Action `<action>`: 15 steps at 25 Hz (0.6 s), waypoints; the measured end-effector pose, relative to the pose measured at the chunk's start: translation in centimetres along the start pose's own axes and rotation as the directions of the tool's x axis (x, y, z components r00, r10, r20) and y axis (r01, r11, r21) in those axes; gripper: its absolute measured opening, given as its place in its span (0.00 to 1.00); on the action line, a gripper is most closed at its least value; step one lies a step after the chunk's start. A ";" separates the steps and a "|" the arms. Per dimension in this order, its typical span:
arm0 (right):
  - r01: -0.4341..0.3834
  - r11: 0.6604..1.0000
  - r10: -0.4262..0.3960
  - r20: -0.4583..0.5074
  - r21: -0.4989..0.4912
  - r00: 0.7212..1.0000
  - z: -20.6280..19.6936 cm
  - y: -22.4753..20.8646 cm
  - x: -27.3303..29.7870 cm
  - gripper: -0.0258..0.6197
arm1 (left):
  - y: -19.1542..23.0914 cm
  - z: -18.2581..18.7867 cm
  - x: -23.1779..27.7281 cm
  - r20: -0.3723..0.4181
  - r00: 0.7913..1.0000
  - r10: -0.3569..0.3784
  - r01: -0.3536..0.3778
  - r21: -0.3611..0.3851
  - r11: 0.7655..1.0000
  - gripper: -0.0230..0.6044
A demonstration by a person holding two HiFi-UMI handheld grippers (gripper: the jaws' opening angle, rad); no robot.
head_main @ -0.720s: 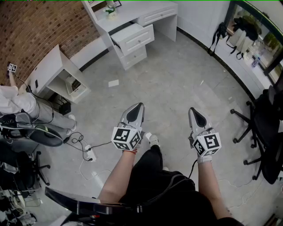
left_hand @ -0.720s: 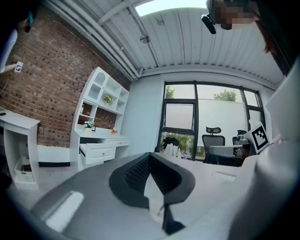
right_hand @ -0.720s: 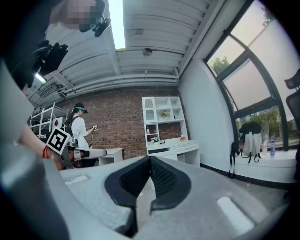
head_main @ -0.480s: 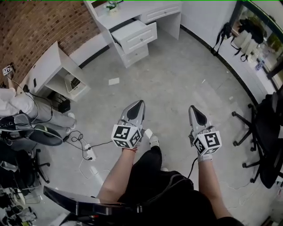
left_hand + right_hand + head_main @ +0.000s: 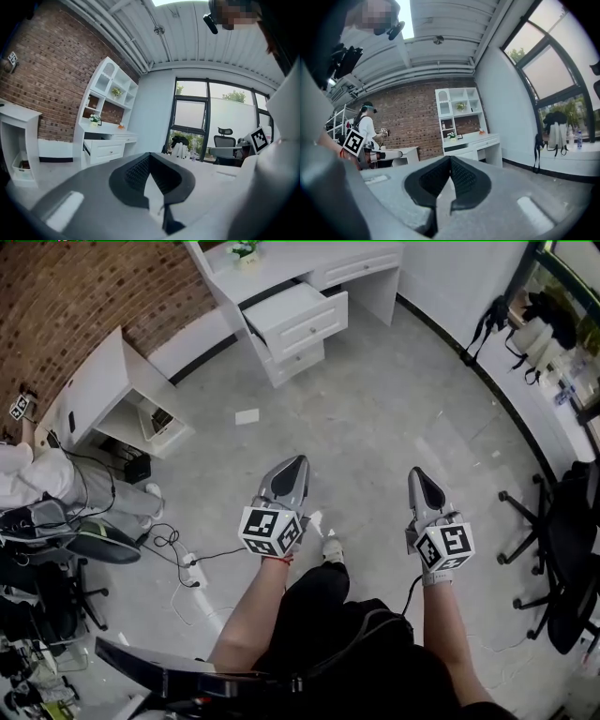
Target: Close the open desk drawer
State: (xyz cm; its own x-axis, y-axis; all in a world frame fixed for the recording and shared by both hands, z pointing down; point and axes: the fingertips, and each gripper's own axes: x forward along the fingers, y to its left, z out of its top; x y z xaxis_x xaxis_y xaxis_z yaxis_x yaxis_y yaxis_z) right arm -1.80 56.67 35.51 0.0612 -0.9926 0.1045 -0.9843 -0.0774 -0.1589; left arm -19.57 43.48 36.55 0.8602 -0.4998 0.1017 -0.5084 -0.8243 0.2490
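White desk [image 5: 281, 266] is standing against the brick wall [image 5: 84, 296], near the room's far corner. Its upper drawer [image 5: 298, 315] is sticking out over the grey floor [image 5: 394, 409]. I am holding both tools low over the floor in front of the legs, well apart from the desk.

The left gripper [image 5: 296, 465] is pointing toward the desk, and its jaws are pressing together with nothing between them. In the left gripper view the open drawer is showing off to the left of the tips.

The right gripper [image 5: 415, 474] is riding beside the left one. Its jaws are also pressing together on nothing, and its own view is looking at the desk beyond its tips.

A scrap of paper [image 5: 247, 416] is lying on the floor between the grippers and the desk.
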 end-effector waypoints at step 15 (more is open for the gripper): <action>-0.059 0.997 0.059 0.005 0.051 0.998 0.5 -1.4 9.1 0.04 | 6.0 1.3 5.8 0.000 0.999 0.039 -0.039 -0.018 0.999 0.04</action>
State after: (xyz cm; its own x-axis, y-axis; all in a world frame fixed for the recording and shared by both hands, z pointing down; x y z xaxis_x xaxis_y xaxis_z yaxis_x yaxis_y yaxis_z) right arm 0.23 47.65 36.17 0.0036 -0.9959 0.0899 -0.9763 -0.0229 -0.2151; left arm -17.72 35.29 37.40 0.8395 -0.5317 0.1119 -0.5410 -0.7991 0.2621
